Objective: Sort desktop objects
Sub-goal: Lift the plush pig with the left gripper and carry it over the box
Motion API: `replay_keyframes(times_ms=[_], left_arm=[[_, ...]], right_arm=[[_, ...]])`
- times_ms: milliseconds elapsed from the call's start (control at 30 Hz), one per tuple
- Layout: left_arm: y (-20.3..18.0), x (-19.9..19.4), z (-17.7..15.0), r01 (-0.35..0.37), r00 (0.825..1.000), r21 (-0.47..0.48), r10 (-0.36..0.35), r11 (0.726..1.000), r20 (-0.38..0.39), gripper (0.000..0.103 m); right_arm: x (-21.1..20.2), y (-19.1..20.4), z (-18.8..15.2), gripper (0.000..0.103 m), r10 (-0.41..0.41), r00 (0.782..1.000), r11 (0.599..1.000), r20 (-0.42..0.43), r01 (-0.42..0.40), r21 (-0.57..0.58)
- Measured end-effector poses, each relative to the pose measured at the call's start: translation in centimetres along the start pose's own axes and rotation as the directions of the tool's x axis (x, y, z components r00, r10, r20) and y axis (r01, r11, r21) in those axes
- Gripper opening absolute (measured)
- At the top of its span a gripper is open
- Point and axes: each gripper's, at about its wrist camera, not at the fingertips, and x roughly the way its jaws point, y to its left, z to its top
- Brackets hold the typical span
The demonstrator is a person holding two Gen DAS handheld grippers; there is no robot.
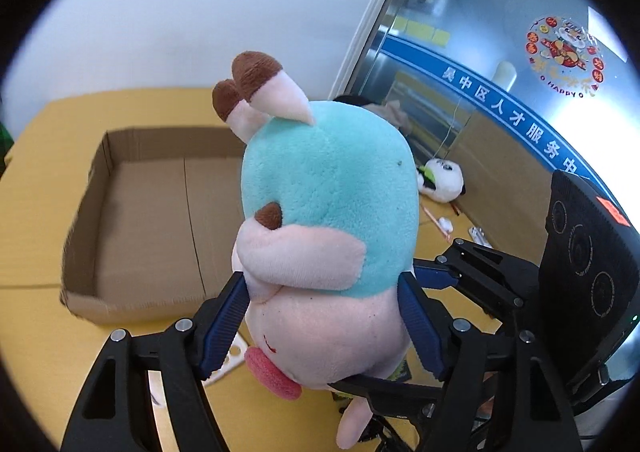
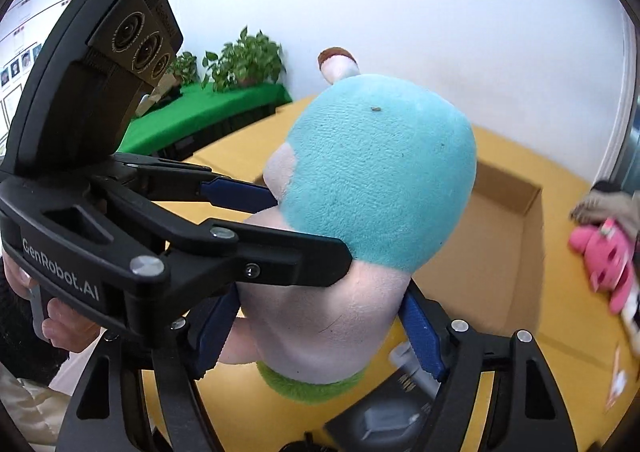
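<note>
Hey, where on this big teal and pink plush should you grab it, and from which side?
Grip the plush toy at its pink lower body, below the wide teal head, coming in from its two flanks. That waist is narrower and squashes, so pads bite. The left gripper and right gripper both clamp there now.

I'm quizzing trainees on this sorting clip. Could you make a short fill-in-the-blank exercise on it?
1. Both the left gripper and the right gripper squeeze the turquoise and pink plush toy at its ____ lower part.
2. The open brown cardboard box holds ____.
3. The table is ____ in colour.

Missing words: pink; nothing; yellow
</note>
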Motion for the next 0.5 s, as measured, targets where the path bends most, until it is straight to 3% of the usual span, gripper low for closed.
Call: replay_keyframes(times_ms=[500], left_arm=[[-0.1,-4.0,8.1,-0.064,0.99,0.055,0.056,0.996,0.127,0.074]], right_arm=[[-0.8,-1.5,10.1,0.081,-0.027,0.997,0.995,0.066,0.034,-0.098]])
